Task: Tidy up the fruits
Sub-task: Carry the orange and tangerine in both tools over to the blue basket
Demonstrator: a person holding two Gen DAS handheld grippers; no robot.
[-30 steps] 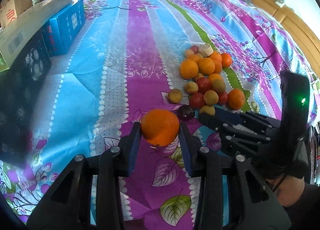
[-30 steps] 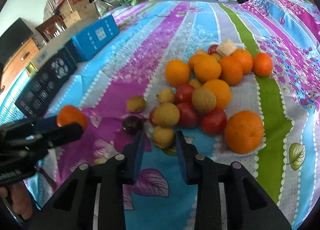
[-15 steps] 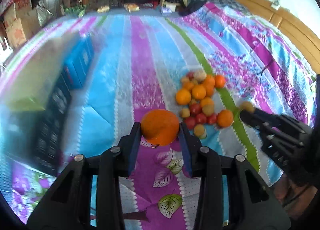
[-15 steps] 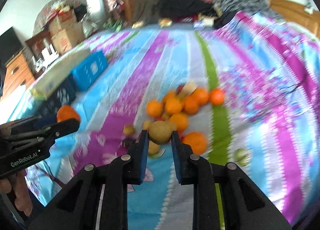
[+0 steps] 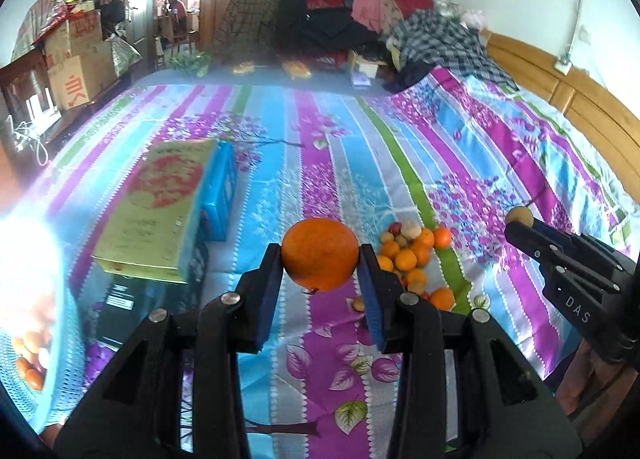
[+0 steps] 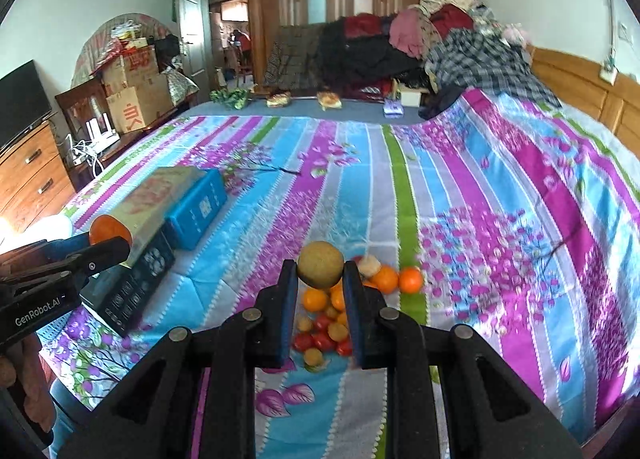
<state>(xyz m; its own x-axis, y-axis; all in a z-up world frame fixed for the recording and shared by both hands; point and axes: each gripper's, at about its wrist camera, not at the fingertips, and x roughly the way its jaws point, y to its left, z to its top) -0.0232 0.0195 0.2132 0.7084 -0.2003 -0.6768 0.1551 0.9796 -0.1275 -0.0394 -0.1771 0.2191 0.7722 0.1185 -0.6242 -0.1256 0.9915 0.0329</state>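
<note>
My left gripper (image 5: 320, 259) is shut on a large orange (image 5: 320, 253), held high above the striped bedspread (image 5: 320, 179). My right gripper (image 6: 320, 273) is shut on a small yellow-brown round fruit (image 6: 320, 264). Far below both lies a pile of oranges, red and yellow-brown fruits (image 5: 414, 255), also in the right wrist view as the fruit pile (image 6: 344, 311). The right gripper (image 5: 516, 221) shows with its fruit at the right edge of the left wrist view. The left gripper (image 6: 108, 239) with the orange shows at the left of the right wrist view.
A yellow-green box (image 5: 156, 207) lies on a blue box (image 5: 218, 199) and a black box (image 6: 132, 291) at the bed's left. A pale blue mesh basket (image 5: 60, 339) holding oranges sits at lower left. Clothes (image 6: 400, 47) are heaped at the far end; a wooden headboard (image 5: 560, 91) runs along the right.
Both grippers rose well above the bed and tilted up, so the fruit pile looks smaller. The right gripper shut on the yellow-brown fruit and lifted it. The left kept hold of the orange.
</note>
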